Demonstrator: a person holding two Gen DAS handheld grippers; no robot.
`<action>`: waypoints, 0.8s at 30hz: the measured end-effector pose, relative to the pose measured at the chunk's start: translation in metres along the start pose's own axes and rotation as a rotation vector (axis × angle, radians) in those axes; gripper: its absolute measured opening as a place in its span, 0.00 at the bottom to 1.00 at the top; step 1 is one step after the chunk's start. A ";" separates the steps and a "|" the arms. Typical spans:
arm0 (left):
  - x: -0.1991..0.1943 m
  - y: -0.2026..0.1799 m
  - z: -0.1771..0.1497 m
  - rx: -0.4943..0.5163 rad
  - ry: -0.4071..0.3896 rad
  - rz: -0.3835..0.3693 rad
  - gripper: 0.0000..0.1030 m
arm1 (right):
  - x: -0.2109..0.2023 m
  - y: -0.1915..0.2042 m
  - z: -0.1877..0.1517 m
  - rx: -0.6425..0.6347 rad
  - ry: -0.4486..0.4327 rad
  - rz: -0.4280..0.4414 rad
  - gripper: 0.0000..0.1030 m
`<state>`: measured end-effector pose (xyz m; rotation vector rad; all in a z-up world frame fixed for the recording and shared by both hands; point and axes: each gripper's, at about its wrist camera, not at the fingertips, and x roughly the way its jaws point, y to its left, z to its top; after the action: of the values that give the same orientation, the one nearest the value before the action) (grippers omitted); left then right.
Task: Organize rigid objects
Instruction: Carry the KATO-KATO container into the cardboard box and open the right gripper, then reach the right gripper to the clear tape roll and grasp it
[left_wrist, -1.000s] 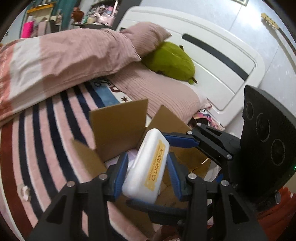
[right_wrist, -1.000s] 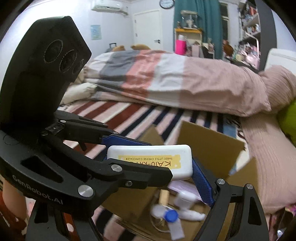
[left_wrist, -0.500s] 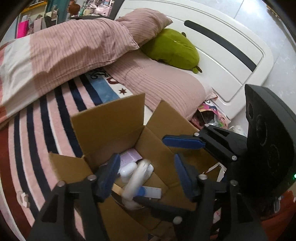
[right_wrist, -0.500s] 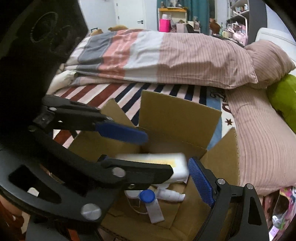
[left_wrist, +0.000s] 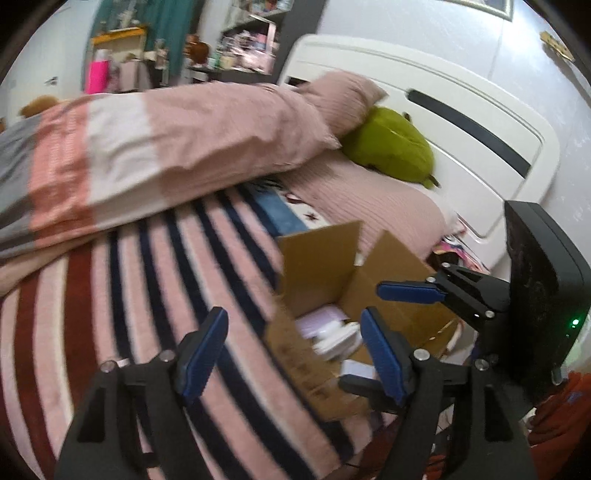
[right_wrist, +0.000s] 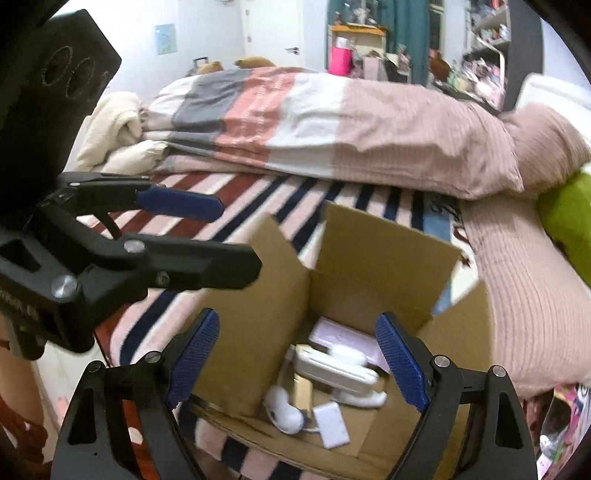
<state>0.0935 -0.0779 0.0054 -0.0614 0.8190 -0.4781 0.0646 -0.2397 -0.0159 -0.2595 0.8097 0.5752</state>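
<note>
An open cardboard box (right_wrist: 255, 325) stands on the striped bed cover; it also shows in the left wrist view (left_wrist: 321, 254). Inside lie the white case (right_wrist: 334, 371), a pale pink flat pack (right_wrist: 340, 332), a white device with a blue cap (right_wrist: 282, 408), a small white card (right_wrist: 330, 424) and a gold stick (right_wrist: 303, 391). My right gripper (right_wrist: 295, 363) is open and empty above the box. My left gripper (left_wrist: 295, 356) is open and empty, over the box's near left flap; it shows in the right wrist view (right_wrist: 199, 236) at upper left.
A folded pink, white and grey duvet (right_wrist: 332, 122) lies across the bed behind the box. A green plush (left_wrist: 391, 147) rests by the pink pillow (left_wrist: 343, 96) against the white headboard (left_wrist: 461, 122). Striped bedding (left_wrist: 129, 295) spreads left of the box.
My left gripper let go of the white case, which dropped into the box. Both grippers have opened wide, and the left one has pulled back to the left.
</note>
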 end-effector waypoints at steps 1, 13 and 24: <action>-0.008 0.010 -0.005 -0.014 -0.013 0.028 0.69 | 0.001 0.010 0.004 -0.020 -0.009 0.008 0.82; -0.066 0.134 -0.093 -0.245 -0.067 0.274 0.72 | 0.070 0.136 0.038 -0.164 0.027 0.234 0.82; -0.052 0.203 -0.150 -0.385 -0.014 0.294 0.72 | 0.221 0.156 0.031 -0.114 0.111 0.220 0.75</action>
<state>0.0342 0.1452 -0.1096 -0.2957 0.8806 -0.0382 0.1141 -0.0141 -0.1599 -0.3108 0.9210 0.8204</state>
